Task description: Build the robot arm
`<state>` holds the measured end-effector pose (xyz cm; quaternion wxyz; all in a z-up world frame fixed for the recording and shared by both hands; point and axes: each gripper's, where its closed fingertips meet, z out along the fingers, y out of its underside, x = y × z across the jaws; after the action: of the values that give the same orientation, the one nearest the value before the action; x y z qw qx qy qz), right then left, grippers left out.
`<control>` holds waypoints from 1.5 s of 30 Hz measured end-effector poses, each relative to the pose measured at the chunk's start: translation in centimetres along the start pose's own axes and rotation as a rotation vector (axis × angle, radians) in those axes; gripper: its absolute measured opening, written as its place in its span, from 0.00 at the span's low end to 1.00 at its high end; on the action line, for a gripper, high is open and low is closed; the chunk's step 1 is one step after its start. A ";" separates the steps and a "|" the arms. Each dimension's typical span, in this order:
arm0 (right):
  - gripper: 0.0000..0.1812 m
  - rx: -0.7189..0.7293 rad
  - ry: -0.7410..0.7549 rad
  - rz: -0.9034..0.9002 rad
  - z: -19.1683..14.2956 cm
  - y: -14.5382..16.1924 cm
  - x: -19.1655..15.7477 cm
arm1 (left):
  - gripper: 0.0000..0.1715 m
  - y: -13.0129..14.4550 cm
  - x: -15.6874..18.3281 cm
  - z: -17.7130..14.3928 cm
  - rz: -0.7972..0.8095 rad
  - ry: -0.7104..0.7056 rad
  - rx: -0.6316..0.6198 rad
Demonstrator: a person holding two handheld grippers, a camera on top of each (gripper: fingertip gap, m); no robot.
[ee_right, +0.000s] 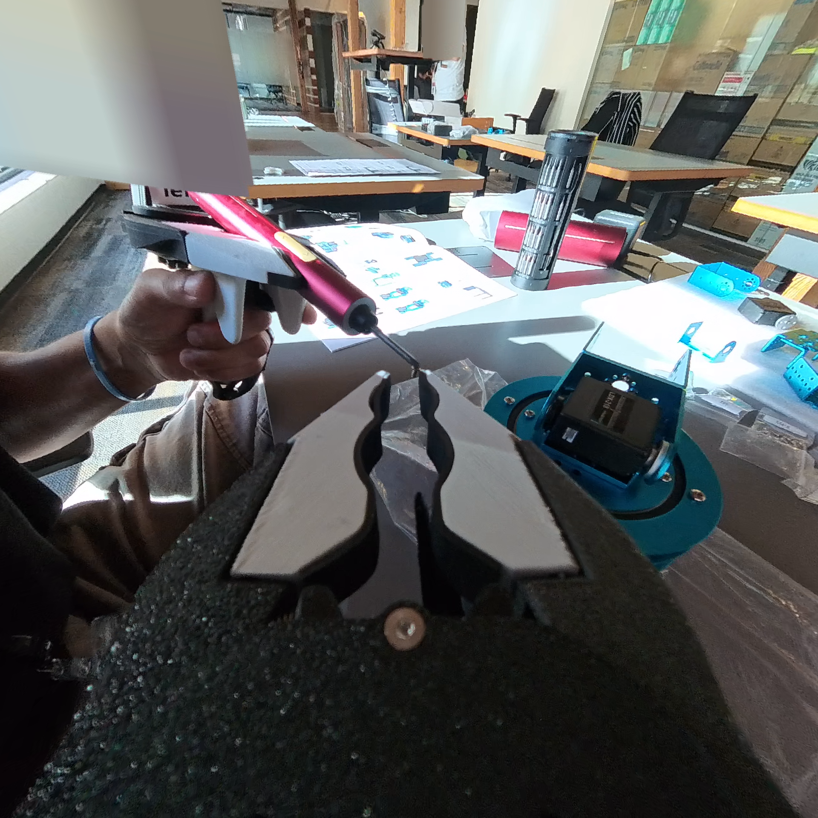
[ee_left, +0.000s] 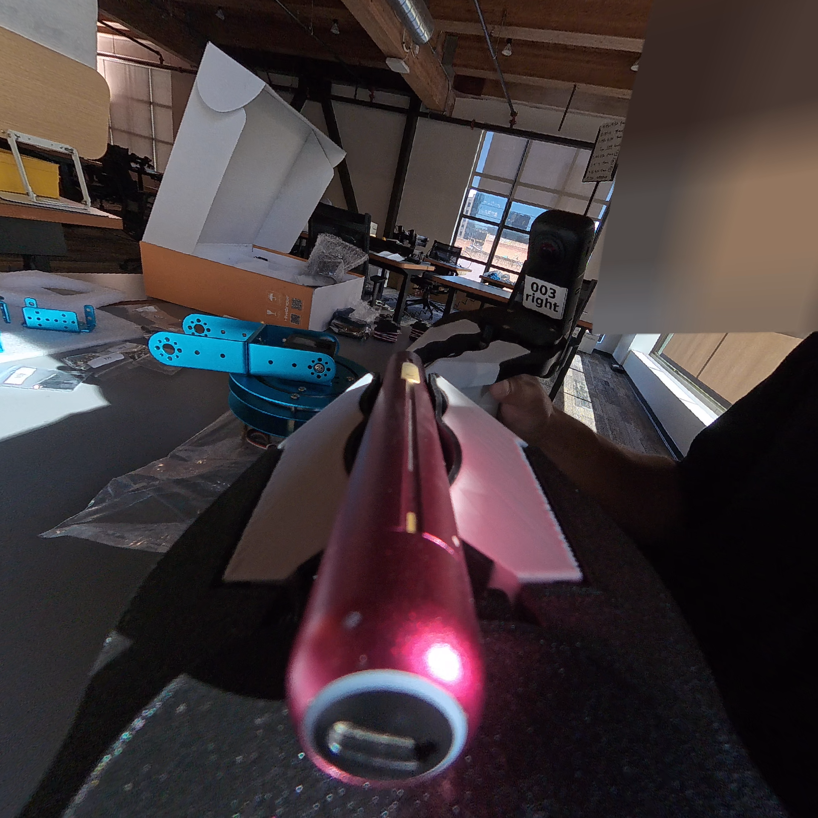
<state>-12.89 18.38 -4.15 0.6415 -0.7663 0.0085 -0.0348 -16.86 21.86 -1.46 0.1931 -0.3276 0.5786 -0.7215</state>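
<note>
My left gripper (ee_left: 403, 376) is shut on a red electric screwdriver (ee_left: 398, 553) that lies lengthwise between its fingers. In the right wrist view the left gripper (ee_right: 283, 265) holds the screwdriver (ee_right: 310, 274) slanting down, and its thin black bit (ee_right: 396, 347) ends right at the tip of one finger of my right gripper (ee_right: 403, 375). The right gripper is open with a narrow gap and I see nothing between its fingers. It hovers over a clear plastic bag (ee_right: 447, 385). A blue round base with a black servo in a blue bracket (ee_right: 619, 442) stands just to its right.
A printed sheet (ee_right: 398, 274), a black bit holder (ee_right: 549, 212) and a red case (ee_right: 588, 241) lie behind. Blue brackets (ee_right: 721, 279) and small parts bags (ee_right: 770, 438) sit at the right. An open white-and-orange box (ee_left: 230, 274) stands beyond the blue base (ee_left: 283, 398). About 7 centimetres separates my left fingertips from my right.
</note>
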 end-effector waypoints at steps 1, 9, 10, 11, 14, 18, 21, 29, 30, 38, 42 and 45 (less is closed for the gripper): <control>0.07 0.011 -0.002 0.006 0.0 -0.1 0.0 | 0.11 0.0 0.0 0.0 -0.002 0.003 0.001; 0.02 0.023 0.000 0.015 -0.3 -0.3 0.2 | 0.11 -0.1 0.1 -0.1 -0.003 0.004 0.003; 0.00 0.020 0.004 0.010 -0.3 -0.3 0.3 | 0.11 -0.1 0.1 -0.1 -0.001 0.004 0.001; 0.00 0.021 0.005 0.008 -0.4 -0.4 0.3 | 0.11 -0.1 0.1 -0.2 0.003 0.001 -0.001; 0.00 0.002 0.012 -0.012 -0.4 -0.2 0.3 | 0.11 0.0 0.2 -0.3 0.011 0.000 -0.005; 0.00 -0.020 0.033 -0.044 -0.4 0.1 0.5 | 0.11 0.1 0.2 -0.3 0.031 -0.008 -0.021; 0.00 -0.038 0.042 -0.066 -0.4 0.4 0.6 | 0.11 0.2 0.4 -0.3 0.038 -0.004 -0.025; 0.00 -0.057 0.057 -0.135 -0.3 0.6 0.4 | 0.11 0.3 0.3 -0.3 0.036 -0.006 -0.031; 0.00 -0.061 0.059 -0.137 -0.3 0.6 0.4 | 0.11 0.3 0.3 -0.3 0.034 -0.005 -0.030; 0.00 -0.063 0.056 -0.147 -0.3 0.6 0.3 | 0.12 0.6 0.4 -0.3 0.042 -0.004 -0.043; 0.00 -0.088 0.060 -0.170 -0.2 1.0 0.3 | 0.11 0.9 0.5 -0.3 0.053 -0.005 -0.063; 0.00 -0.150 0.073 -0.254 -0.1 1.8 0.2 | 0.12 1.5 0.6 -0.2 0.076 -0.005 -0.116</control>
<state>-12.64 17.95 -5.93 0.5721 -0.8052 -0.0626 -0.1427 -17.57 21.27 -2.82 0.2026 -0.3179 0.6310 -0.6781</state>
